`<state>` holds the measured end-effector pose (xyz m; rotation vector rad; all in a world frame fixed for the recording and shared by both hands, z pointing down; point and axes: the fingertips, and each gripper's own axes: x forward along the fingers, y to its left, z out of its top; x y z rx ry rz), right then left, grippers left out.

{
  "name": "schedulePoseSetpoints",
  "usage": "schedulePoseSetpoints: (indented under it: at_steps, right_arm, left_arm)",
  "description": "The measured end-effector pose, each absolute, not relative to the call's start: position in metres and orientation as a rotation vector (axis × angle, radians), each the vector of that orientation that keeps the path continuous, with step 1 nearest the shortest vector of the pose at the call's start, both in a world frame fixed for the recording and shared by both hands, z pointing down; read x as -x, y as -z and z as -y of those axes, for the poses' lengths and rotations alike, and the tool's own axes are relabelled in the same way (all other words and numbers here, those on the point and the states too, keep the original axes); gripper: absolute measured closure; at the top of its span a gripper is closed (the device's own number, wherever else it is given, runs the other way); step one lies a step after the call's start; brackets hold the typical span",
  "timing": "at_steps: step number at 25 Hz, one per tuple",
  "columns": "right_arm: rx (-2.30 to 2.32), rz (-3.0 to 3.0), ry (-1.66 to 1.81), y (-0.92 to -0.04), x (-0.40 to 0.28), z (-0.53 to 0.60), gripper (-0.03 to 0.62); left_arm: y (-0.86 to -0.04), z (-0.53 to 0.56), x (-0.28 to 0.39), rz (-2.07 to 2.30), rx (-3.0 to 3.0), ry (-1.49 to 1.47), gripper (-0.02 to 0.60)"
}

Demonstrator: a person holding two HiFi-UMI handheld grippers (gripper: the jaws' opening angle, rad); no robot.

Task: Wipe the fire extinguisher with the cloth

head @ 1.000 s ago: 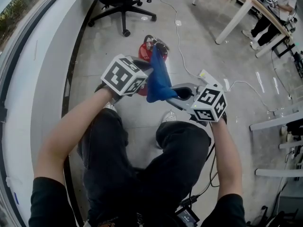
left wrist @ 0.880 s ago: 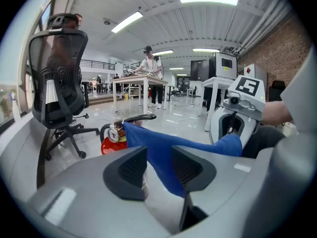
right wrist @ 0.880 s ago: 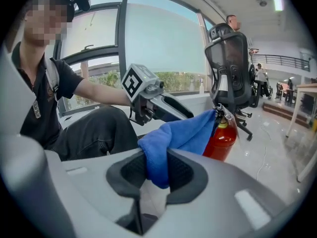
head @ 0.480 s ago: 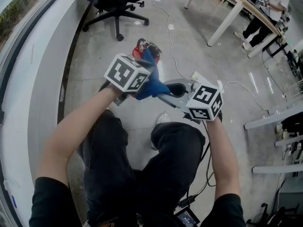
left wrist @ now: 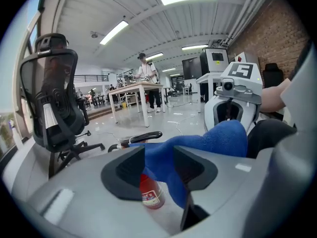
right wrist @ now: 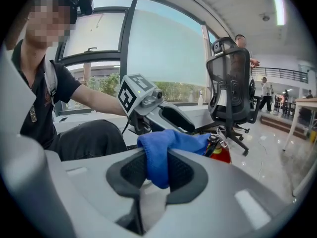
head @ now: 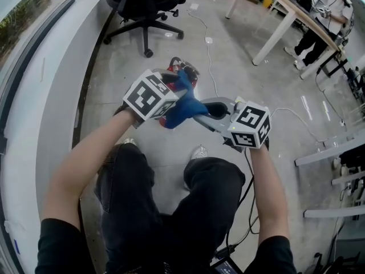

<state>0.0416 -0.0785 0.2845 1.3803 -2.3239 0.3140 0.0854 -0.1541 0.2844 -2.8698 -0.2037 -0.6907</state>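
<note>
A red fire extinguisher (head: 193, 76) stands on the concrete floor beyond both grippers, partly hidden by them. A blue cloth (head: 182, 107) is bunched between the two grippers above it. My right gripper (head: 199, 112) is shut on one end of the cloth (right wrist: 157, 155), which folds down between its pads. My left gripper (head: 175, 90) has just been opening its jaws. They stand wide in the left gripper view, with the cloth (left wrist: 218, 138) draped between them and not pinched. The extinguisher's body (left wrist: 151, 195) shows through that gap. Its red top (right wrist: 223, 152) peeks out past the cloth in the right gripper view.
A black office chair (head: 145, 4) stands just beyond the extinguisher. A white curved ledge (head: 51, 96) runs along the left. White cables and a power strip (head: 240, 100) lie on the floor at the right, near table legs (head: 274, 30). My knees are directly below the grippers.
The left gripper's jaws have spread apart and no longer pinch the cloth. Both grippers have lifted a little, and the cloth now sits bunched between them instead of hanging down.
</note>
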Motion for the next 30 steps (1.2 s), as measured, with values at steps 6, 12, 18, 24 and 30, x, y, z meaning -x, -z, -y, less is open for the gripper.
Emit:
schedulePoseSetpoints:
  at_steps: [6,12,18,24,30]
  right_arm:
    - [-1.428,2.347,-0.309,-0.282,-0.059,0.090,0.514]
    - [-1.454,2.350,-0.316,-0.286,-0.069,0.097,0.514]
    - [-1.452,2.360,-0.316,-0.286,-0.063,0.100,0.514]
    - [-1.478,2.355,-0.322,-0.287,-0.068,0.100,0.514]
    - [-1.491,2.347,-0.343,-0.294,-0.073,0.099,0.514]
  left_arm:
    - [-0.304,0.173,-0.117,0.193,2.951,0.749,0.353]
    - [-0.314,0.186,-0.118,0.137,2.936,0.774,0.577]
    - [-0.304,0.192,-0.113,0.107,2.996,0.699,0.545]
    - [-0.313,0.192,-0.134,0.080,3.068,0.728,0.381]
    - [-0.313,0.207,-0.129,-0.006,3.066,0.717,0.545]
